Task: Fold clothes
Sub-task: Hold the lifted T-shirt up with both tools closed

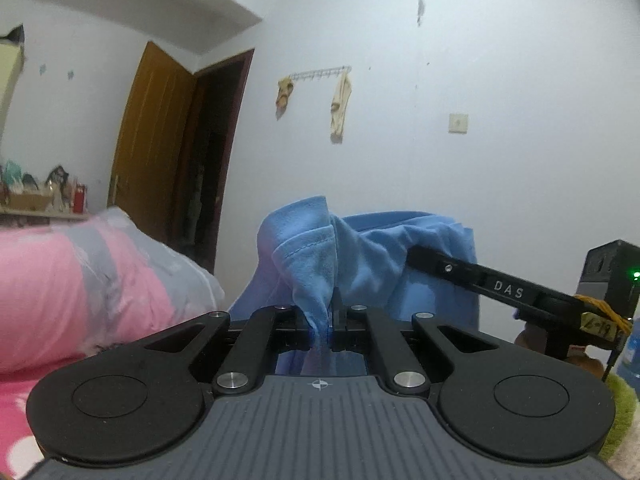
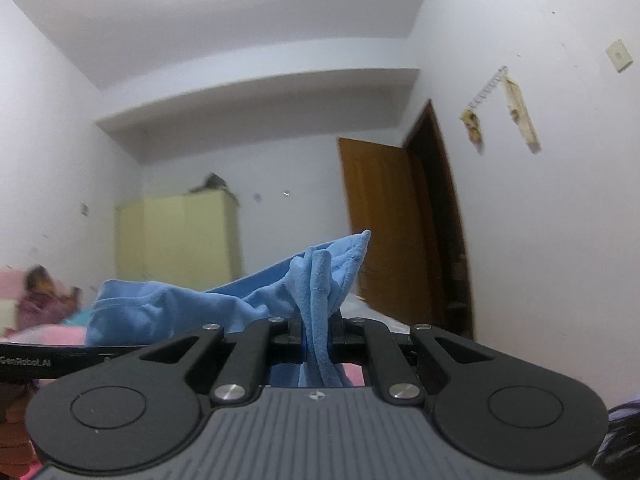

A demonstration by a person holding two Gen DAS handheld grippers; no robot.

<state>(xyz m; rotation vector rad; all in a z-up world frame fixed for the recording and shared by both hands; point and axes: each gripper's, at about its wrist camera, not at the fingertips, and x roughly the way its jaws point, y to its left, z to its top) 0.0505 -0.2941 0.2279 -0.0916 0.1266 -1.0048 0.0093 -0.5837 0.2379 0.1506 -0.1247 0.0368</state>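
From the left wrist, the left gripper [image 1: 326, 320] is pinching a bunched edge of the blue garment [image 1: 360, 256] between nearly closed jaws, with cloth standing up above the fingers and trailing down below them. The garment is hanging in the air in front of the white wall [image 1: 500, 140], beside the pink bedding [image 1: 80, 280]. The right gripper [image 1: 416, 256] is reaching in from the right, its tip buried in the same cloth. To do this lift well, I judge both grips should be kept firm and level with each other so the cloth is hanging flat and untwisted.

From the right wrist, the right gripper [image 2: 318, 334] is clamping a thick fold of the garment [image 2: 168, 308], jaws almost closed on it. The rest is stretching left toward the other tool, above the bedding [image 2: 52, 334]. Spreading the hands apart should be drawing the top edge straight.
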